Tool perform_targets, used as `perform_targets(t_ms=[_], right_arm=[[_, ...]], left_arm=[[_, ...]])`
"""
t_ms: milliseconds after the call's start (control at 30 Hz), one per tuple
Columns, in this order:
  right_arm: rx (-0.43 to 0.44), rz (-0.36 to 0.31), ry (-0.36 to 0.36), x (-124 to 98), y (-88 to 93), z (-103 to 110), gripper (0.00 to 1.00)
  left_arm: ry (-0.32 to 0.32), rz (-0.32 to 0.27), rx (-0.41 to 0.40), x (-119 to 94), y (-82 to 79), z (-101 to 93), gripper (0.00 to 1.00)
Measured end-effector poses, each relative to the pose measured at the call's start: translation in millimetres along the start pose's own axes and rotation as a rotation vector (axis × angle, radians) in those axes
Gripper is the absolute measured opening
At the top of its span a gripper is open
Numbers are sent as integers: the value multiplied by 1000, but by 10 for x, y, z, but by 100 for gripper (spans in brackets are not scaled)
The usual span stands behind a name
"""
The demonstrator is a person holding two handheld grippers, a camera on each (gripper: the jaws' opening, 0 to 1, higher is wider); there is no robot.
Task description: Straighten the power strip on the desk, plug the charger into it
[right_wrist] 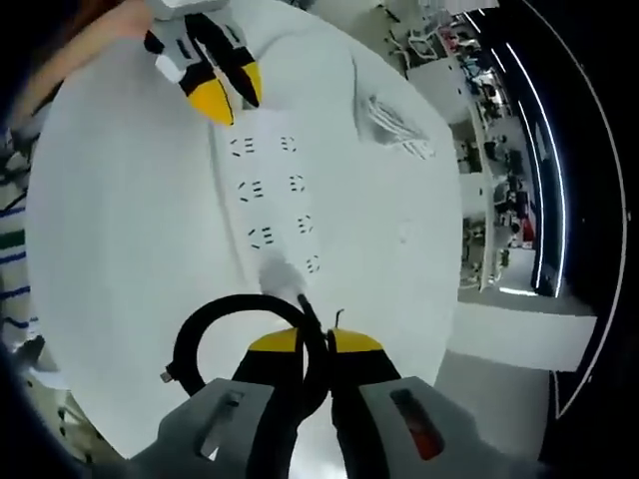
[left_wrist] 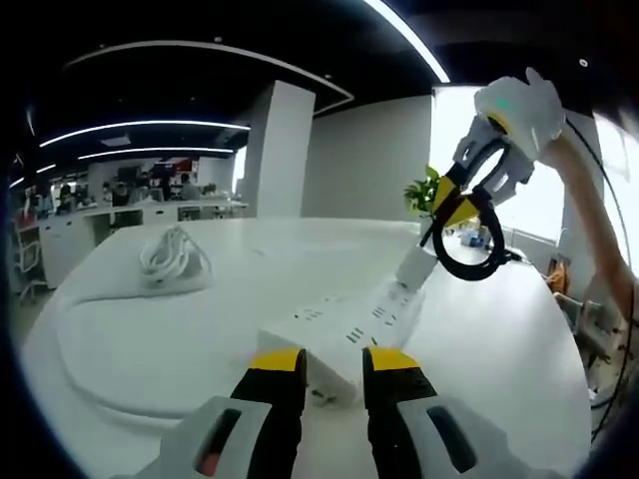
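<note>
A white power strip [left_wrist: 349, 324] lies on the round white table [left_wrist: 150, 349], running away from me to the right. My left gripper [left_wrist: 334, 361] is shut on its near end. My right gripper [left_wrist: 454, 200] comes in from the upper right, shut on a black cable [left_wrist: 469, 254] that loops below it. The white charger [left_wrist: 414, 267] hangs from that cable at the strip's far end. In the right gripper view, my right gripper [right_wrist: 315, 344] pinches the black cable [right_wrist: 215, 324]. There the charger [right_wrist: 280, 274] sits over the near end of the strip [right_wrist: 270, 190], with the left gripper [right_wrist: 232, 95] at the far end.
A coil of white cable [left_wrist: 172, 254] lies on the table's left side, seen also as the white coil [right_wrist: 399, 125]. A green plant [left_wrist: 424, 190] stands behind the table. A person's arm [left_wrist: 599, 230] reaches in at the right. Office desks [left_wrist: 130, 210] stand far behind.
</note>
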State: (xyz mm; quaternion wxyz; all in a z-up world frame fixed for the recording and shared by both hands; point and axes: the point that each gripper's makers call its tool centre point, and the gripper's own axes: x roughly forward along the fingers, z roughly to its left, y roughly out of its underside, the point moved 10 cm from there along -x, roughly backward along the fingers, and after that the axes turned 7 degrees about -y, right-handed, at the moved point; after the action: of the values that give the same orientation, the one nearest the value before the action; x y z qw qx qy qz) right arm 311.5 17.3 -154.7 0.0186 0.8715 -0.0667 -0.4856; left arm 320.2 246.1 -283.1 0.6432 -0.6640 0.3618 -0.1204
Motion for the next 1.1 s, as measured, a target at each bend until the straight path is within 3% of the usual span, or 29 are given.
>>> perform_targets(t_ms=[167, 300, 400, 700, 900, 1000, 1100], right_arm=[[-54, 54, 21, 3, -127, 55, 8], [-15, 73, 17, 44, 19, 5, 8], [13, 31, 6, 51, 85, -19, 8], [-81, 81, 35, 23, -156, 66, 7], [6, 49, -1, 76, 73, -35, 8], [12, 30, 8, 100, 81, -51, 8], [-60, 80, 29, 86, -39, -25, 7]], left_arm=[[-1, 2, -1, 3, -8, 23, 22], [-2, 8, -3, 4, 6, 24, 22], [1, 7, -3, 3, 6, 18, 22], [0, 10, -1, 1, 16, 11, 22], [1, 14, 0, 1, 25, 7, 22], [8, 12, 0, 1, 26, -7, 22], [8, 13, 2, 3, 29, -9, 22]])
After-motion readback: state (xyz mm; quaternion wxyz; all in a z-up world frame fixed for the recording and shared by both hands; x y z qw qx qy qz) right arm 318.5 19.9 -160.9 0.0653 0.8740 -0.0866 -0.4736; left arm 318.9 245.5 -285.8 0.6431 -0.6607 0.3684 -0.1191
